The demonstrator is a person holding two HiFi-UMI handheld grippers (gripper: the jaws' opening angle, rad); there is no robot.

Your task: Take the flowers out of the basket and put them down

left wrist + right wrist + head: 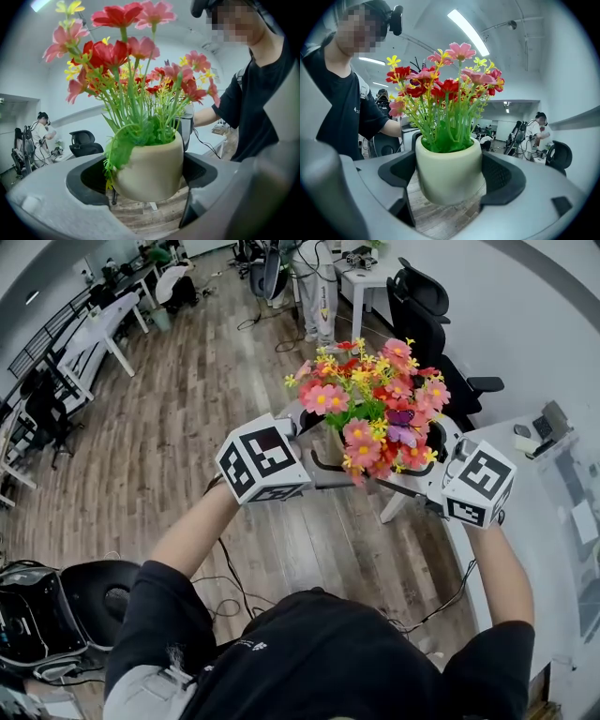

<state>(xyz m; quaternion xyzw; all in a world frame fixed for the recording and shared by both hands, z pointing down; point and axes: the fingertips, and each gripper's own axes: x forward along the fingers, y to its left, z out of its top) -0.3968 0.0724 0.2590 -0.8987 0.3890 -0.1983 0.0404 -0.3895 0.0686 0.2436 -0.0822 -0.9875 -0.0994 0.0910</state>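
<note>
A cream pot (150, 171) of red, pink and yellow flowers (380, 404) hangs in the air over the wooden floor, held from two sides. My left gripper (314, 454) is shut on the pot from the left, its dark pads (91, 176) pressed against the pot's wall. From the right, my right gripper (427, 470) is shut on the same pot (449, 171), which fills the gap between its jaws. In the head view the blooms hide most of the pot. No basket shows in any view.
A white table (525, 531) stands at the right with small items on it. A black office chair (427, 315) is behind the flowers. A dark round stool (103, 592) and cables lie at lower left. A person (317, 296) stands far back.
</note>
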